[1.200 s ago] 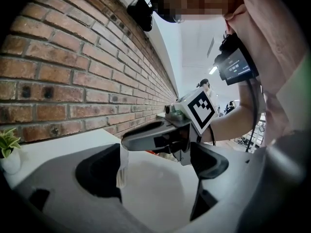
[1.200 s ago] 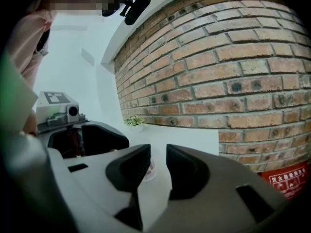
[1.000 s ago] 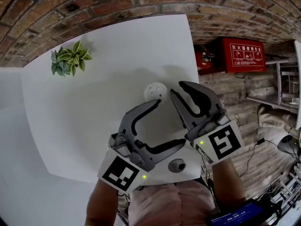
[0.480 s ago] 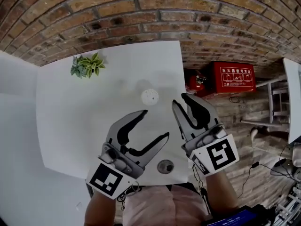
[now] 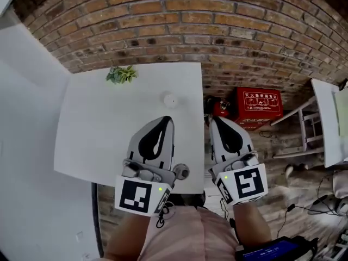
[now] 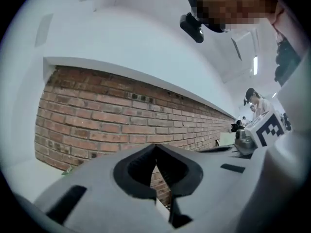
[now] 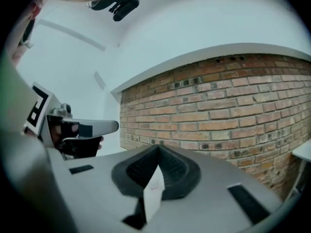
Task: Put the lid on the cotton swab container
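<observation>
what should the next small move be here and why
Probably just lower both grippers to rest, clear of the cotton swab container. The left gripper and right gripper are shut on nothing. Nothing loose lies near the container on the table, so the job looks done.

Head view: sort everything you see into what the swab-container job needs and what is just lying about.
Job: round white container on the white table; left gripper and right gripper, both shut, holding nothing.
Lying about: potted plant; red cabinet; brick wall.
</observation>
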The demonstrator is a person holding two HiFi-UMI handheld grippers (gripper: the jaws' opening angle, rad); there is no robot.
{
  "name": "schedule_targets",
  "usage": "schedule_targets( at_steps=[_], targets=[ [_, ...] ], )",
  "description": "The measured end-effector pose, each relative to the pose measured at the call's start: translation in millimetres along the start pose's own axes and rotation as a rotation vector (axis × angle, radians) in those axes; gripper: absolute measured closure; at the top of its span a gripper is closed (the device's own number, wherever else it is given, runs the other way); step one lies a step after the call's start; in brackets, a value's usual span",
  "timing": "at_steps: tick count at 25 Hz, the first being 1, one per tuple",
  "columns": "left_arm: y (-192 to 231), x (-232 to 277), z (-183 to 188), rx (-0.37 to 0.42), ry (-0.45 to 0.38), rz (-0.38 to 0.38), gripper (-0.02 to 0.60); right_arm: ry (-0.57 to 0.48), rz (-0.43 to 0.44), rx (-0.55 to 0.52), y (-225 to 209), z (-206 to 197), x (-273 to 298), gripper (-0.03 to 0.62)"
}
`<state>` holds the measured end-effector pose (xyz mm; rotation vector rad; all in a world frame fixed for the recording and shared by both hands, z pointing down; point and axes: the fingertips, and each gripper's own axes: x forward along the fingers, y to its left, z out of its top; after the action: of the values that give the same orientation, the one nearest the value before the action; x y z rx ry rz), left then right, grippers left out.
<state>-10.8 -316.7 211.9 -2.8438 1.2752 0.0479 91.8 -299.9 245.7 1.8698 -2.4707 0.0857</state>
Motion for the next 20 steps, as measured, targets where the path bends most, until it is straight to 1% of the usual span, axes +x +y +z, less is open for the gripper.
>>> schedule_targets(
  at_steps=[2, 9, 15, 20],
  targets=[
    [-11, -10, 10, 0.006, -0.011, 0.025, 0.583, -0.022, -0.004, -0.014, 5, 9, -19, 0.589],
    [-43, -30, 39, 0.054, -0.057, 0.052, 0.583, -0.076, -0.01, -0.041, 10, 30, -61, 0.589],
    [-58, -38, 45, 0.071, -0.064, 0.046, 0.582, -0.096, -0.001, -0.059, 14, 40, -74, 0.591],
    [-61, -38, 45, 0.075, -0.059, 0.052, 0.582, -0.108, 0.002, -0.055, 11, 44, -76, 0.59]
  ],
)
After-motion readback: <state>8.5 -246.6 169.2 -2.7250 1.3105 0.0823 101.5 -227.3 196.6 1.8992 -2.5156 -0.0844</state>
